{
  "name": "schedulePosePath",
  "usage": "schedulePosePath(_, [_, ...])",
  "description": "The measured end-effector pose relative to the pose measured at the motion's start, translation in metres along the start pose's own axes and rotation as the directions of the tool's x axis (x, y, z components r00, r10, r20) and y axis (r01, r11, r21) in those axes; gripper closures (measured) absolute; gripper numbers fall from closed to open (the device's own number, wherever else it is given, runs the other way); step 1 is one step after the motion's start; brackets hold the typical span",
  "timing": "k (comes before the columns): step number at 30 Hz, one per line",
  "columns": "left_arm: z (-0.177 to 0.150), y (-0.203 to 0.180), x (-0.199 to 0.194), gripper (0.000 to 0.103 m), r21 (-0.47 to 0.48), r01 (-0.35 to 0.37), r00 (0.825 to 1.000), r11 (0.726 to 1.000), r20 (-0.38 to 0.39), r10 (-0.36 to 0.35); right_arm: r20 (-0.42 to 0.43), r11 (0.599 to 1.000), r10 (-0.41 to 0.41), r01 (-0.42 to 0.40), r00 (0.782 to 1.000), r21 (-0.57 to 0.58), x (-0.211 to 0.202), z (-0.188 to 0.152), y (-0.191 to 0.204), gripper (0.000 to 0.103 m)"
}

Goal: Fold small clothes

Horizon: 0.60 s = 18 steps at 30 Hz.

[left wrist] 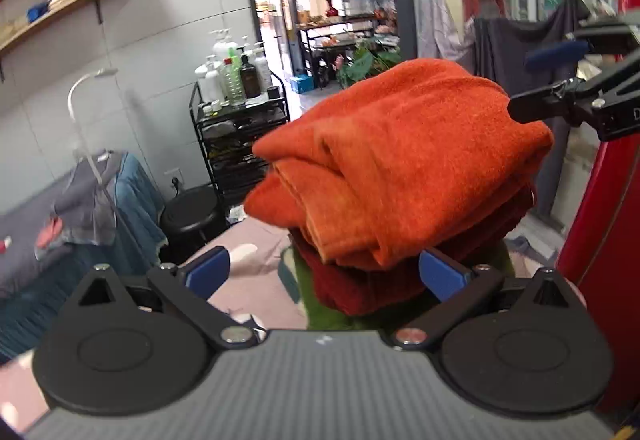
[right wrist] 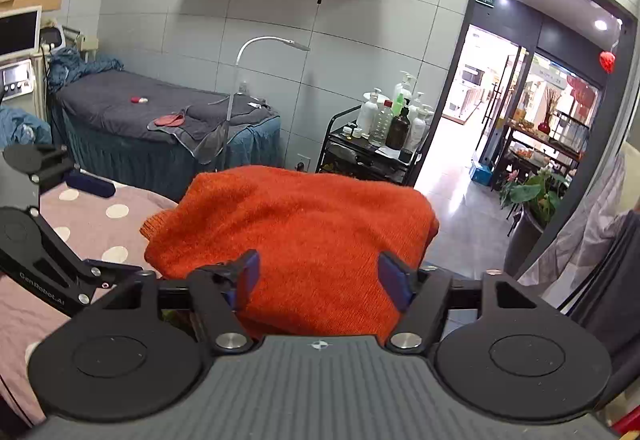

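Note:
A folded orange knit garment lies on top of a stack, over a dark red folded cloth and a green one. My left gripper is open, its blue pads on either side of the stack's near edge. My right gripper is open too, its blue pads either side of the orange garment. The right gripper also shows in the left wrist view at the far right of the stack. The left gripper shows in the right wrist view at the left.
The stack sits on a pink bedspread with white dots. A black stool, a black trolley with bottles, a grey massage bed and a floor lamp stand behind. An open doorway is at right.

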<state>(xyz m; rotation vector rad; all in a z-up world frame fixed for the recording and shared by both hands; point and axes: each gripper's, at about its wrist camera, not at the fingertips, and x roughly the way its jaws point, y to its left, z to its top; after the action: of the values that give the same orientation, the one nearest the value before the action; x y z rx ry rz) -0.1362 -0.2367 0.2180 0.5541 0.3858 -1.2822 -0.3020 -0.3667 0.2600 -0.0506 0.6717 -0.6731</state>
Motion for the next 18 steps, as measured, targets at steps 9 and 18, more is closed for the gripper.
schedulePosePath(9, [0.07,0.007,0.006,0.0,0.139,0.05,0.976,0.989,-0.216,-0.019,-0.242,0.99,0.073,-0.099,0.968,-0.097,0.016,0.049,-0.009,0.0])
schedulePosePath(18, [0.11,0.016,0.021,0.0,0.158,-0.003,0.954,0.987,-0.294,0.05,-0.354,0.977,0.082,-0.145,0.932,-0.154,0.029,0.062,-0.014,0.0])
